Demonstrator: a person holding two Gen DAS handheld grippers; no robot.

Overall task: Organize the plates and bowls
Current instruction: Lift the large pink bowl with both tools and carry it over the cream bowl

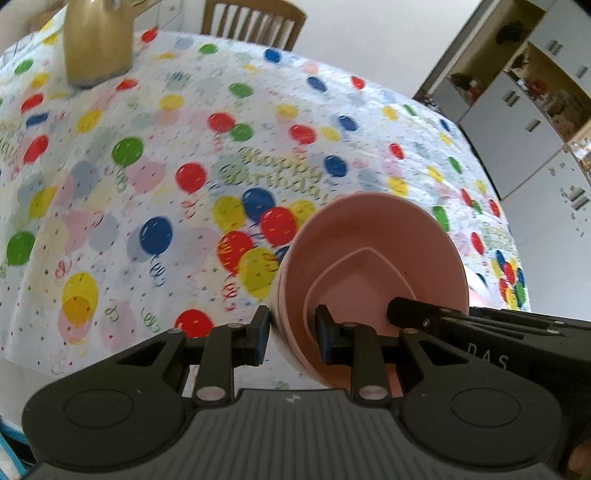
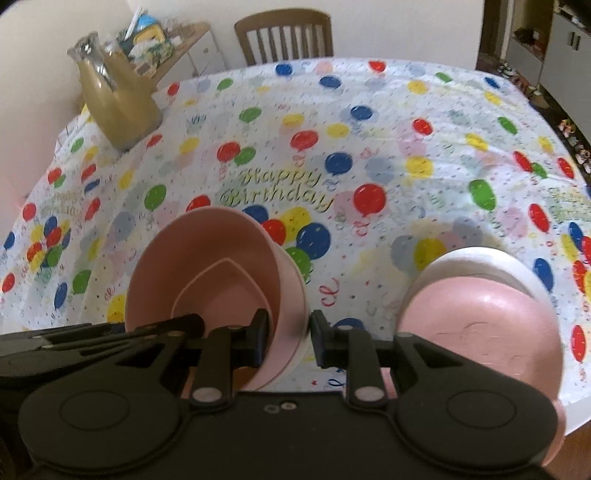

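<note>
From my left wrist camera, I saw my left claw (image 1: 291,334) clenched on the near wall of the pink bowls (image 1: 373,273), a nested stack with one finger outside the wall and the other inside. The stack sat at about five o'clock in that view, tilted so its mouth faced the lens, and it was lifted clear of the counter (image 1: 155,177), which wore a balloon cloth printed with "Happy Birthday". Inside the top bowl I could make out a raised heart-shaped outline. My right claw (image 1: 397,314) reached in from three o'clock, with a dark fingertip inside the bowl's far side. A tan jug (image 1: 98,40) stood at eleven o'clock, well apart from the bowls, and a wooden chair (image 1: 255,18) stood behind the counter at twelve. Grey cupboards (image 1: 517,122) filled the room at two o'clock.

From my right wrist camera, my right claw (image 2: 290,338) was likewise gripping the same stack (image 2: 218,273), one finger inside the wall and one outside, where a white bowl showed under the pink ones. The stack lay at seven o'clock. My left claw came in from nine o'clock, but I could not tell its grip from there. At four o'clock a pink plate (image 2: 480,332) rested on top of a white dish (image 2: 484,260) on the counter (image 2: 369,122), just beside my right finger. The jug (image 2: 118,103) stood at ten o'clock, the chair (image 2: 284,35) at twelve.
</note>
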